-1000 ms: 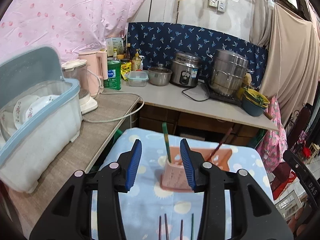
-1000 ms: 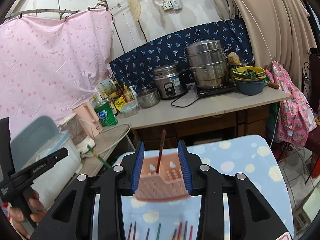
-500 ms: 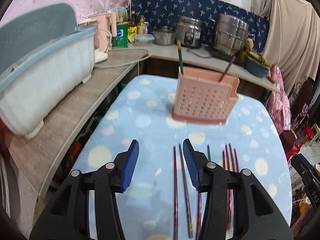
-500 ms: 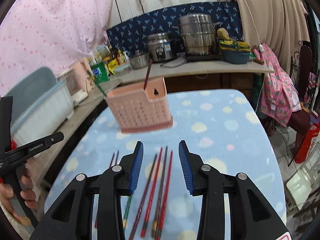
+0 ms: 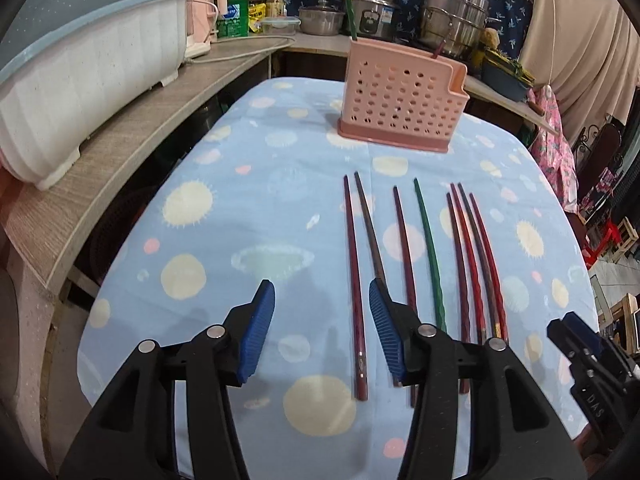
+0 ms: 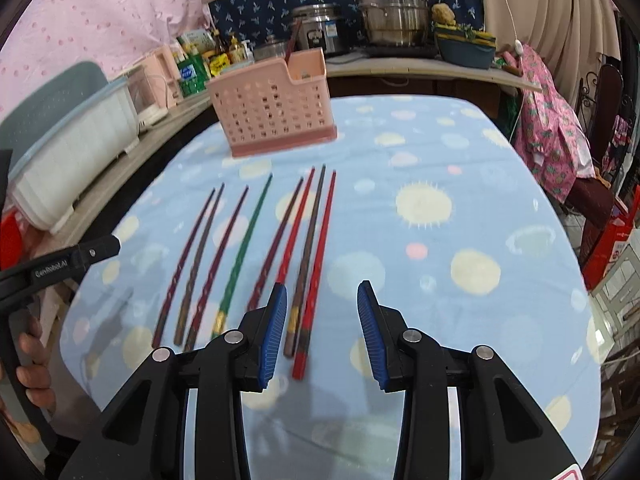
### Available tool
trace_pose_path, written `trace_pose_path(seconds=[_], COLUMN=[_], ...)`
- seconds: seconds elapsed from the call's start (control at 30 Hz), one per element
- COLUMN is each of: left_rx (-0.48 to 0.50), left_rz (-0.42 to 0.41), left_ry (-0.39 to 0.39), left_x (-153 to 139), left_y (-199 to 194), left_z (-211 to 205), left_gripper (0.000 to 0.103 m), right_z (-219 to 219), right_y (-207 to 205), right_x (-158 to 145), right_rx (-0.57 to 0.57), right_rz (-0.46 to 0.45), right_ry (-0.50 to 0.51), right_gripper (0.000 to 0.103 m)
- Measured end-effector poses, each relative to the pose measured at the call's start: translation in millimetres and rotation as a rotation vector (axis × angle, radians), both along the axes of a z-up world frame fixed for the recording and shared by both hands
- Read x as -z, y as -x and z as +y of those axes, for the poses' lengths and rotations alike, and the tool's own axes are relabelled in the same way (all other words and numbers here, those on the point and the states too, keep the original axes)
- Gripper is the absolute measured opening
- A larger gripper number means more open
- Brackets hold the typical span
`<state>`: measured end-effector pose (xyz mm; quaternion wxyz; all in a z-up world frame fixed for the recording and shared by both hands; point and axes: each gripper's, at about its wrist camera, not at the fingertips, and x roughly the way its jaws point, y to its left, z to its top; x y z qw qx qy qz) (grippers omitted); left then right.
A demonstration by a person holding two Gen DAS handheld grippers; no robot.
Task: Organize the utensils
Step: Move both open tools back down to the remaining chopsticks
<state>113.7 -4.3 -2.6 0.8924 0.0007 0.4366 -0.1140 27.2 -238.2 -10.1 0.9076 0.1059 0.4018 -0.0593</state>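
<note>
Several chopsticks lie side by side on the blue spotted tablecloth (image 5: 240, 220), mostly dark red and red, with one green chopstick (image 5: 428, 240) (image 6: 244, 248) among them. Behind them stands a pink perforated holder (image 5: 400, 100) (image 6: 276, 116) with a green stick (image 5: 347, 4) and a dark red stick (image 5: 440, 48) upright in it. My left gripper (image 5: 320, 292) hovers over the near ends of the leftmost sticks. Its jaws are opening and press on nothing. My right gripper (image 6: 322, 292) hangs open above the near ends of the rightmost red sticks, gripping nothing.
A white dish tub (image 5: 80, 72) with a blue lid sits on the wooden counter (image 5: 120, 152) to the left. Pots (image 5: 452, 12) and bottles line the back counter. Pink clothing (image 6: 552, 132) hangs on a chair at the right. A hand (image 6: 32, 360) holds the left gripper.
Both grippers have come down and tilted toward the table, so the row of chopsticks now fills the views. The left jaws stand wider. The holder has stayed in place.
</note>
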Motion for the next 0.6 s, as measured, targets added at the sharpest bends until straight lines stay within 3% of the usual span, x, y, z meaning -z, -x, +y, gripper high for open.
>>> trace_pose_path(seconds=[0.47, 0.6], left_rx=[0.036, 0.045], left_rz=[0.047, 0.060], left_ry=[-0.026, -0.029], left_x=[33, 39], left_y=[25, 27], left_z=[-8, -10], left_gripper=[0.061, 0.061], right_z=[25, 24], right_y=[11, 10], right_x=[34, 40], right_rx=[-0.067, -0.060], right_rz=[0.083, 0.093], right_ry=[0.033, 0.040], right_gripper=[0.034, 0.027])
